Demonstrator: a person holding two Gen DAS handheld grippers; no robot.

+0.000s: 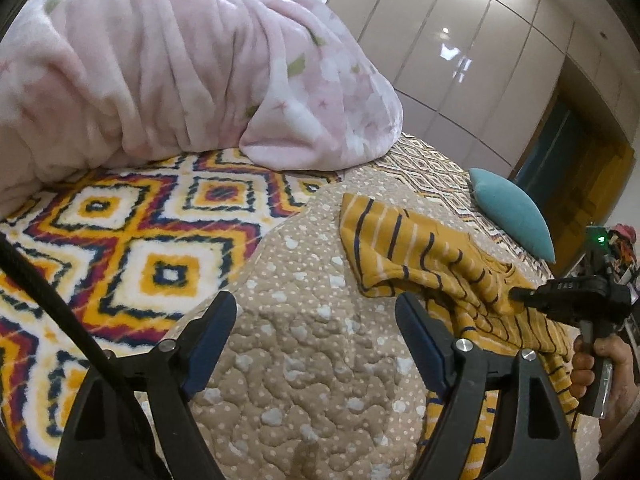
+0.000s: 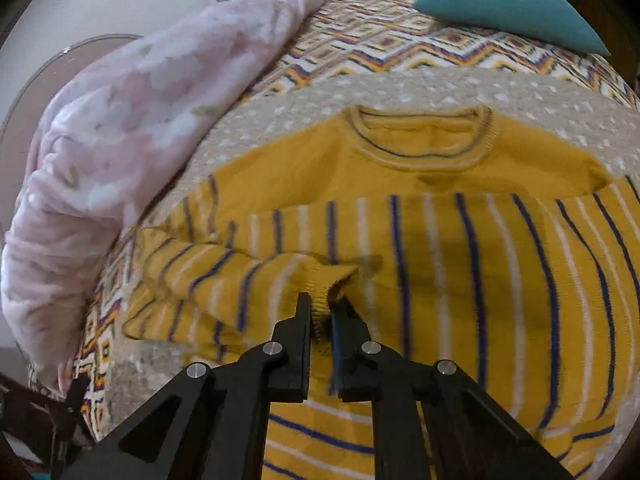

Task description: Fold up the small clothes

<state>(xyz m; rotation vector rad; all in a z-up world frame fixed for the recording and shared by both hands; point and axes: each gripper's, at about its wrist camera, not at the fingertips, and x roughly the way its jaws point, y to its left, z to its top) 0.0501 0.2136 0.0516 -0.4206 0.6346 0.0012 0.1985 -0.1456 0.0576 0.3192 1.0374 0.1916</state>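
A small mustard-yellow sweater with navy and white stripes lies on a beige quilted mat, neck away from me. My right gripper is shut on the ribbed cuff of the left sleeve, which is drawn across the sweater's body. In the left wrist view the sweater lies to the right and the right gripper pinches it there. My left gripper is open and empty above the beige mat, left of the sweater.
A bundled pink fleece blanket lies on the left of the bed. A diamond-patterned bedspread covers the bed. A teal pillow lies at the far end. Glossy wardrobe doors stand behind.
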